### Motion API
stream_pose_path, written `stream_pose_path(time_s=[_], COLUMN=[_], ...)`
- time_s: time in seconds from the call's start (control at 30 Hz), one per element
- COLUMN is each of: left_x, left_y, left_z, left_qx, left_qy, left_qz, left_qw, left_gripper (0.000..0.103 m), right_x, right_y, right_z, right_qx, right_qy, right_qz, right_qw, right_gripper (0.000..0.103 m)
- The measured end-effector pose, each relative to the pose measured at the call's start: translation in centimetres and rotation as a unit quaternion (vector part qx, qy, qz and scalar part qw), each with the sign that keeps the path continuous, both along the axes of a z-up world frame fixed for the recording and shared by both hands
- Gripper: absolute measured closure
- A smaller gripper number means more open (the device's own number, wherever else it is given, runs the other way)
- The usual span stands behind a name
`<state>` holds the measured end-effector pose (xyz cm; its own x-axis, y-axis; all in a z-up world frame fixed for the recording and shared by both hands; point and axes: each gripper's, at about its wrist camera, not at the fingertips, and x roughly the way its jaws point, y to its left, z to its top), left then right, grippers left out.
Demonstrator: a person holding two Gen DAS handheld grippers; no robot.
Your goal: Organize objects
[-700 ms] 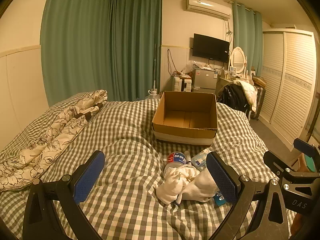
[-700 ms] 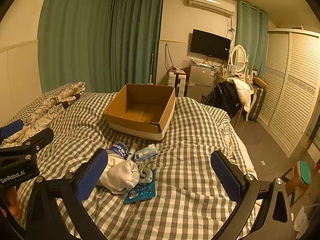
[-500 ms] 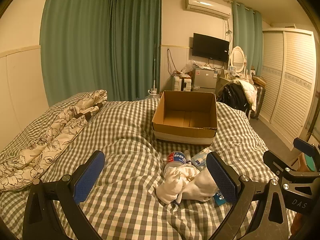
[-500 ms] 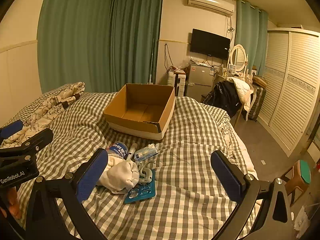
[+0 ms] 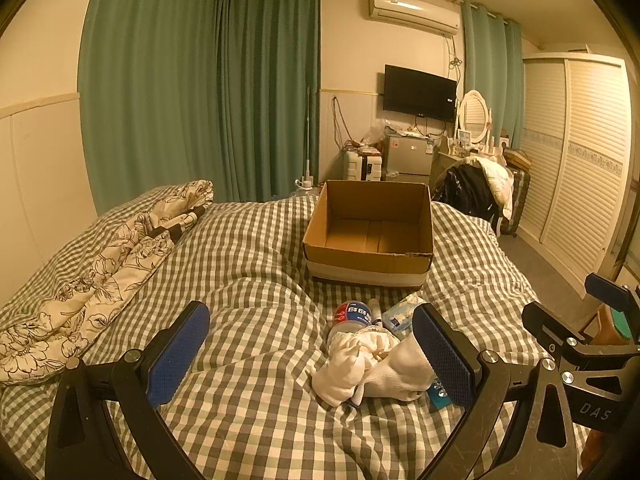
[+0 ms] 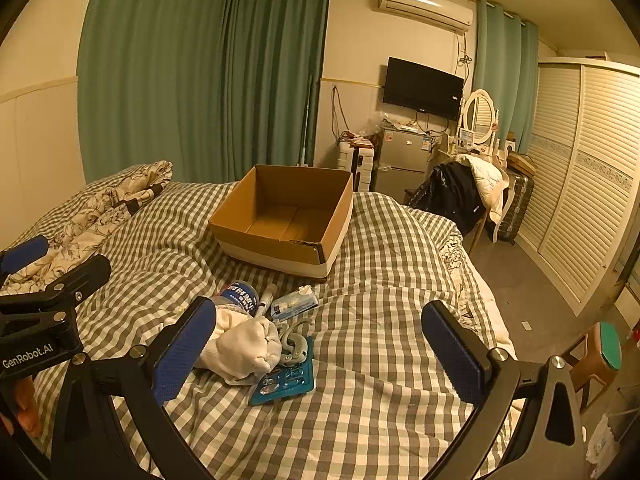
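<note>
An open, empty cardboard box (image 5: 370, 236) (image 6: 286, 218) stands on the checked bed. In front of it lies a small heap: white socks (image 5: 370, 364) (image 6: 244, 346), a water bottle (image 5: 354, 316) (image 6: 240, 296), a pen (image 6: 266, 300), a tissue pack (image 5: 400, 316) (image 6: 294, 306), a grey clip (image 6: 294, 346) and a teal blister card (image 6: 286, 382). My left gripper (image 5: 312, 350) is open and empty, held low with the heap near its right finger. My right gripper (image 6: 318, 346) is open and empty, with the heap by its left finger.
A floral quilt (image 5: 100, 276) lies bunched on the bed's left side. Green curtains, a wall TV, a small fridge (image 6: 400, 160) and a chair with clothes (image 6: 460, 192) stand beyond the bed. A louvred wardrobe (image 6: 580, 184) lines the right wall. A stool (image 6: 600, 354) stands on the floor at right.
</note>
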<state>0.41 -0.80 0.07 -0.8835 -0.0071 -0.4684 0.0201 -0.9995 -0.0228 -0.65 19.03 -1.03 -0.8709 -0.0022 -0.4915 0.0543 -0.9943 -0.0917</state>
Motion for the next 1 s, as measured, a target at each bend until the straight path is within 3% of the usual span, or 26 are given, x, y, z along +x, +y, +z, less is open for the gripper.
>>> stream_pose_path(time_s=[1.0], left_x=[0.2], left_y=[1.1], left_z=[0.2], left_qx=[-0.012], left_qy=[-0.009], left_qz=[-0.02], left_qw=[0.9997], left_gripper=[0.003], right_x=[0.5], right_y=[0.1], right_z=[0.2], right_qx=[0.009], right_qy=[0.003], right_qz=[-0.002], right_qw=[1.0], right_gripper=[0.0])
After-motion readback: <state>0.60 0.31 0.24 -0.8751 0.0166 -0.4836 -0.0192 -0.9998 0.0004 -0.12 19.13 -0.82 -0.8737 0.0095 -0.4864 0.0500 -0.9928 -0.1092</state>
